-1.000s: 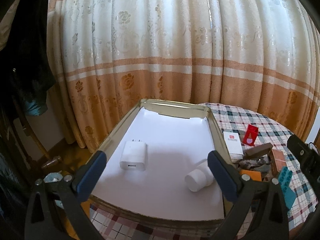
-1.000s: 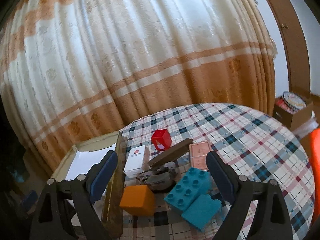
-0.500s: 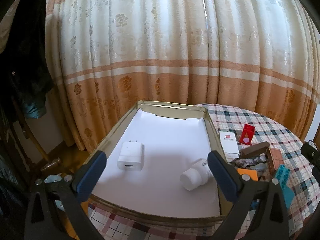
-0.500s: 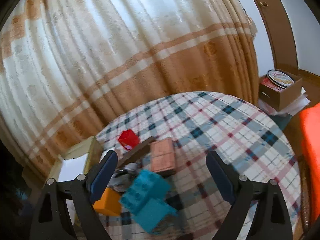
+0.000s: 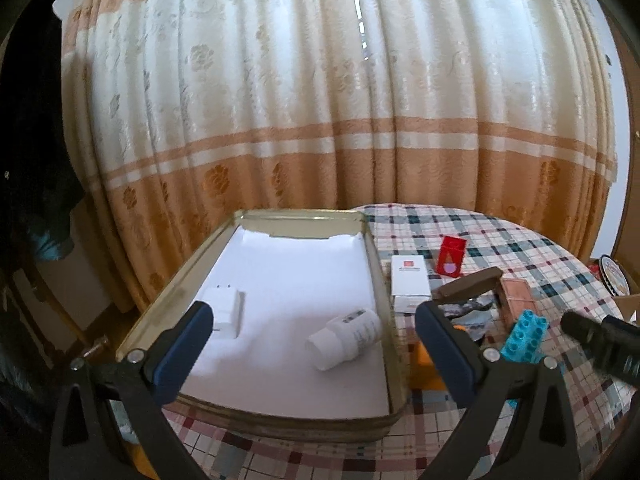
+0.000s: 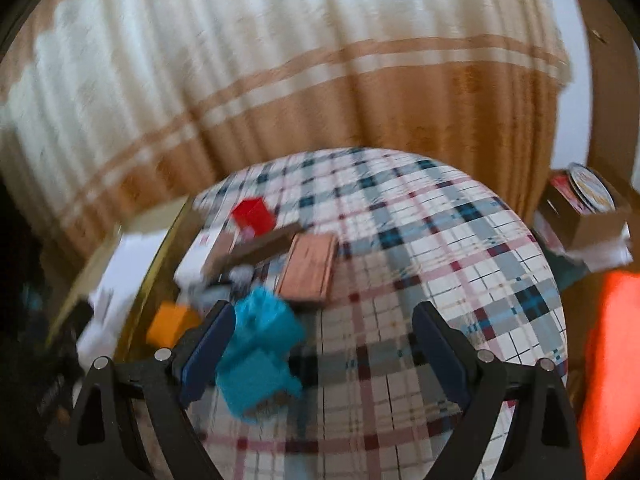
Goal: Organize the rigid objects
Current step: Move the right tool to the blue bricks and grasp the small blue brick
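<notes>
Only the left view shows the white charger (image 5: 224, 311) and bottle (image 5: 344, 338) lying in the tray (image 5: 280, 420); both tongs (image 5: 312, 354) (image 6: 320, 344) gape, released, right's view blurred.

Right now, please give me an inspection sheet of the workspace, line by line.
Surface: round table with plaid cloth.
Job's things: tray lined white, holding a white charger and a white bottle lying down.
Clutter: beside the tray, white box, red box, brown block, orange cube, blue bricks.
Grippers: left claw open, empty; right claw open, empty.
Cables: nothing seen.
Surroundings: curtain; cardboard box.
</notes>
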The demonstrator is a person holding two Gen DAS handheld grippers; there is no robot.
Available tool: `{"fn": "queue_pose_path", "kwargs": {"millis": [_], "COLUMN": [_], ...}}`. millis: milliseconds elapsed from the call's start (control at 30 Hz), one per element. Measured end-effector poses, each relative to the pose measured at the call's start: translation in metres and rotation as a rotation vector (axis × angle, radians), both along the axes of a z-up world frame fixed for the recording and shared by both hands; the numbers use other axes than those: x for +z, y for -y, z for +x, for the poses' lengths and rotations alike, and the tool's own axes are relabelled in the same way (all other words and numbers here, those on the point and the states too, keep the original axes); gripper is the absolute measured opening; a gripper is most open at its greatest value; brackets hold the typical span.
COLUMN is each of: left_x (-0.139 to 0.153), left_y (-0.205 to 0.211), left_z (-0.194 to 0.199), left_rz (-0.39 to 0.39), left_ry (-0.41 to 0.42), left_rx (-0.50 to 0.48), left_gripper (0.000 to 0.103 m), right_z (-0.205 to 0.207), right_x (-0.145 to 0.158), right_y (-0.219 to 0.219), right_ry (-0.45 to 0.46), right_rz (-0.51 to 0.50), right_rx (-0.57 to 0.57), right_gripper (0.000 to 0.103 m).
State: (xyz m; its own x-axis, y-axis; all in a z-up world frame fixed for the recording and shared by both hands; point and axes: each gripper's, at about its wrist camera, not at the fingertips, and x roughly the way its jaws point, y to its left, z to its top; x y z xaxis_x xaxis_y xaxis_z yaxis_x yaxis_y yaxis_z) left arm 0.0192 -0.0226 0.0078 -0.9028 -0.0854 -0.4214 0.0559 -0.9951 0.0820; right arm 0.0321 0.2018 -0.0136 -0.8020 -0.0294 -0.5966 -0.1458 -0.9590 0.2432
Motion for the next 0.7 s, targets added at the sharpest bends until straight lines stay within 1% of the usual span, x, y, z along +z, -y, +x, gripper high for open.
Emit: {"fn": "queue_pose_path", "kwargs": {"millis": [67,133,300,433,500,567,600,633,667,700], "left_x": [0.0,0.0,-0.001,-0.003,-0.004,-0.005,-0.006,-0.006,-0.005,-0.005], "left_y": [-0.002,-0.005,-0.012,-0.015,-0.014,-0.016,-0.018,-0.021,-0.022,-0.024], "left_z": [-0.001,-0.002,0.001,0.0,-0.002,-0.003,-0.002,-0.001,0.0,0.001], "left_rz": [-0.005,-0.007,-0.007,0.01,0.034,0.031,0.02,0.01,0.002,-0.01], "left_ry": [0.004,0.015,0.032,0.063,0.089,0.102,0.1,0.097,0.094,0.088], "left_rx": [-0.012,-0.031,-0.075,-0.096,-0.109,-0.104,-0.101,-0.105,-0.109,-0.113], "left_gripper": [0.102,0.102,0.102,0.102,0.102,0.102,0.102,0.102,0.102,0.102], "right_z": [0.005,0.005,-0.003,-0.01,-0.012,-0.017,-0.018,-0.019,-0.019,-0.021], "right_x": [-0.004,-0.007,-0.012,-0.016,-0.019,-0.022,-0.023,-0.024,-0.026,-0.029], "right_y": [0.005,0.007,0.023,0.038,0.042,0.045,0.045,0.046,0.047,0.047], "right_ry": [0.019,0.038,0.09,0.138,0.16,0.19,0.196,0.203,0.215,0.228], "right_rz": [0.035,0.021,0.072,0.136,0.15,0.16,0.162,0.164,0.165,0.164], "right_rx": [0.053,0.097,0.197,0.242,0.253,0.271,0.273,0.277,0.284,0.291], "right_gripper": [0.092,0.092,0.092,0.092,0.092,0.092,0.089,0.08,0.073,0.06]}}
